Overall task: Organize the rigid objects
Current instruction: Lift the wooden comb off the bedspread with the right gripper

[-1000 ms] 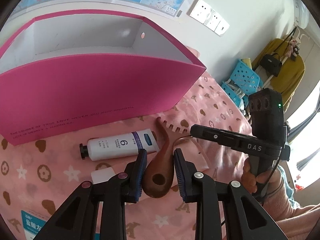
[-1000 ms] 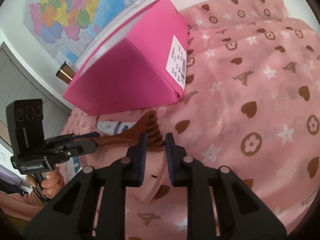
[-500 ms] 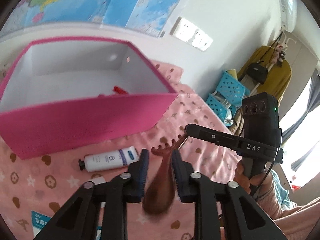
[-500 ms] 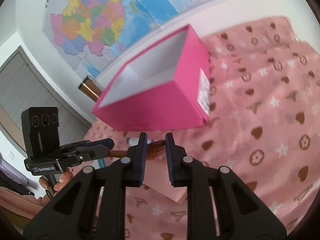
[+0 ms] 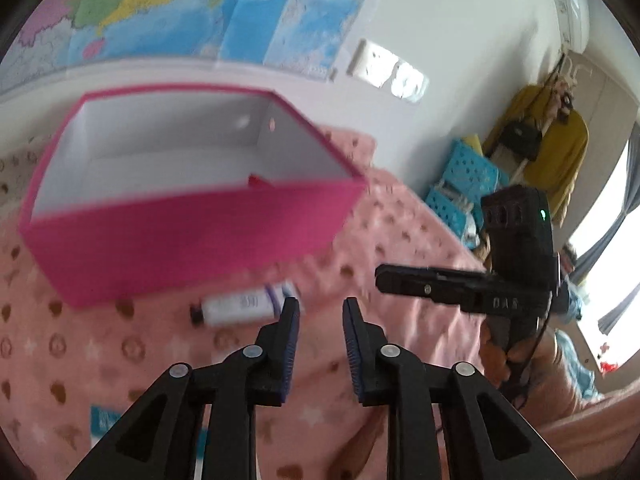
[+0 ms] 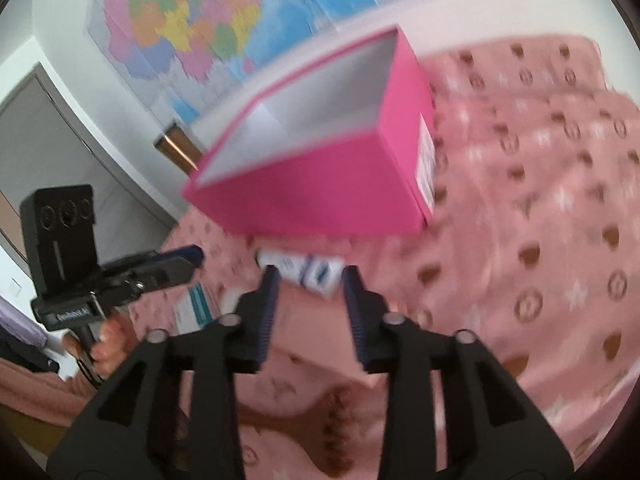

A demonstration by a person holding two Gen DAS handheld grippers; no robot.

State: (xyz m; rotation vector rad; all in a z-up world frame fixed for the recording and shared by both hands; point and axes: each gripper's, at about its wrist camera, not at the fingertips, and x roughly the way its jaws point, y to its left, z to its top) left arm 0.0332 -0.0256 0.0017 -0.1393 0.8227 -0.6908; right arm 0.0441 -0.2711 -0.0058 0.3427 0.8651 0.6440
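Note:
An open pink box (image 5: 192,224) with a white inside stands on the pink patterned bedspread; it also shows in the right wrist view (image 6: 320,188). A small red thing (image 5: 256,179) lies inside it. A white tube with a blue label (image 5: 244,304) lies in front of the box, also in the right wrist view (image 6: 308,270). My left gripper (image 5: 318,312) is open and empty above the bedspread. My right gripper (image 6: 308,280) is open and empty above the tube. A brown wooden comb (image 6: 304,424) lies low on the bedspread under the right gripper, blurred.
A small white and teal box (image 6: 194,308) lies left of the tube. A pink flat box (image 6: 320,344) lies under the right gripper. Blue baskets (image 5: 460,184) and a yellow coat (image 5: 552,148) stand by the far wall. A map (image 6: 208,20) hangs behind.
The left gripper let go of the brown comb and opened; the comb now lies on the bedspread. Both grippers rose and drew back. The right gripper opened wider.

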